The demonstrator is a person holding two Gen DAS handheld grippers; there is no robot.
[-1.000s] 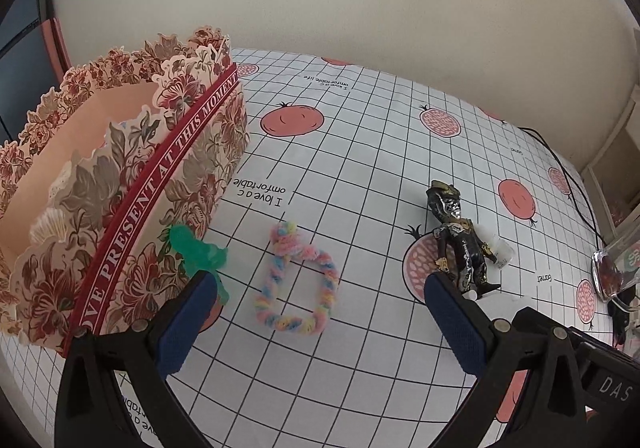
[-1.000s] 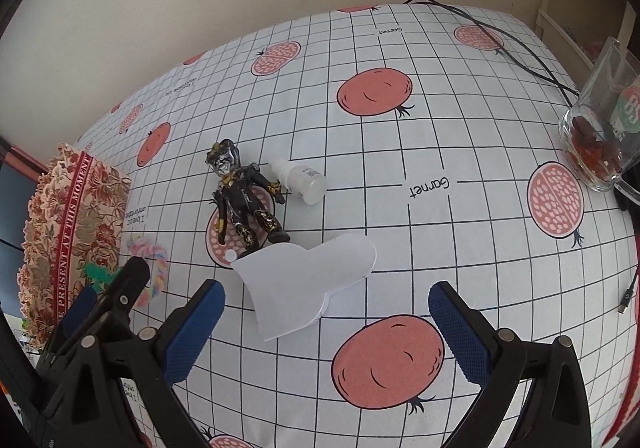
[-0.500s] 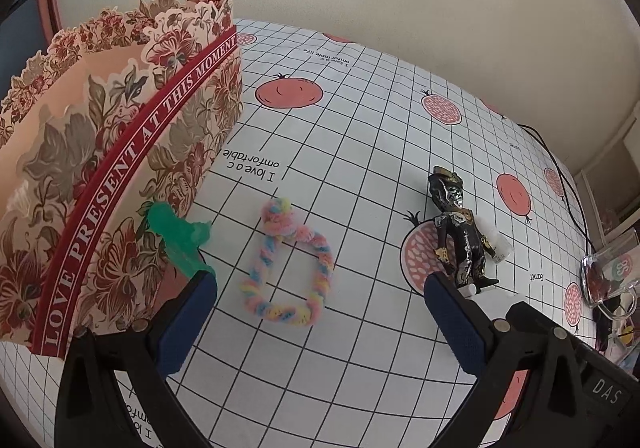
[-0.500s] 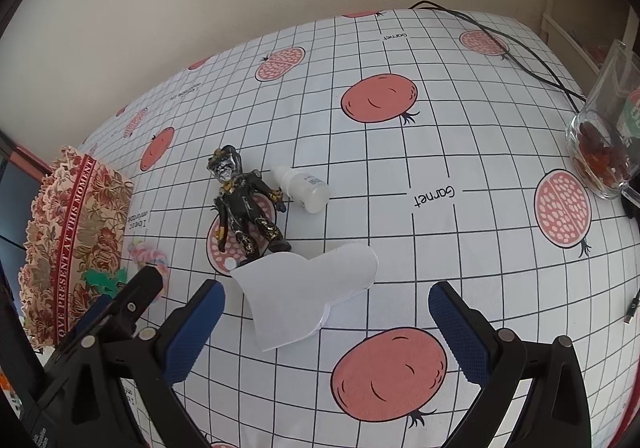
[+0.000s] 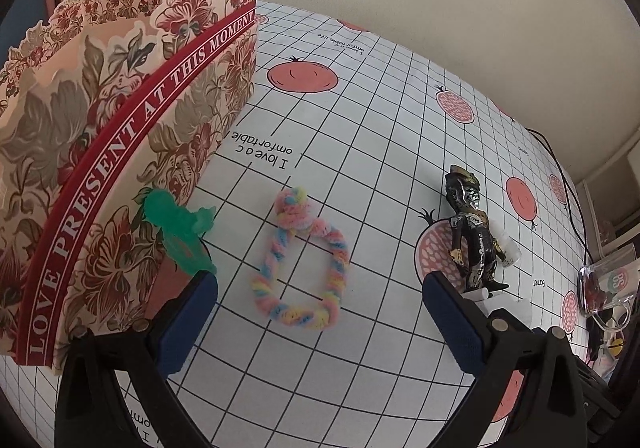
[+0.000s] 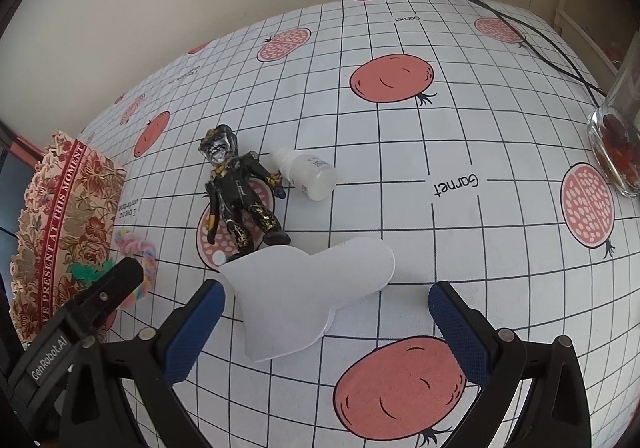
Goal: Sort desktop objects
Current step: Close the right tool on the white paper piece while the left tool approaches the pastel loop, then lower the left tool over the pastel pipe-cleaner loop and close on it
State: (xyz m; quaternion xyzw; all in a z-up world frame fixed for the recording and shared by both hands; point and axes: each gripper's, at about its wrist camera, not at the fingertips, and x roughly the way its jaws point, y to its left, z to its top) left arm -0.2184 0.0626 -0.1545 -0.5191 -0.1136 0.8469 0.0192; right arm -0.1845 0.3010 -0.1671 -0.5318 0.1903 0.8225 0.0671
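Pomegranate-print cloth covers the bench (image 5: 400,167), and the left tongs (image 5: 320,322) have dropped in low over the last second, the pastel chenille loop (image 5: 304,260) now framed between wide-open, empty jaws. Looks like the next pick, bound for the floral gift box (image 5: 120,151) just beside it. The right tongs (image 6: 326,332) hover, spread wide and empty, over the white paper (image 6: 312,296).

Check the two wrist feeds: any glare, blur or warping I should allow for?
Left wrist view: sharp, evenly lit; fisheye bows the tablecloth grid and the floral box. Right wrist view: sharp too, soft shadows; the white paper piece looks bright and featureless; black vignette in the corners.
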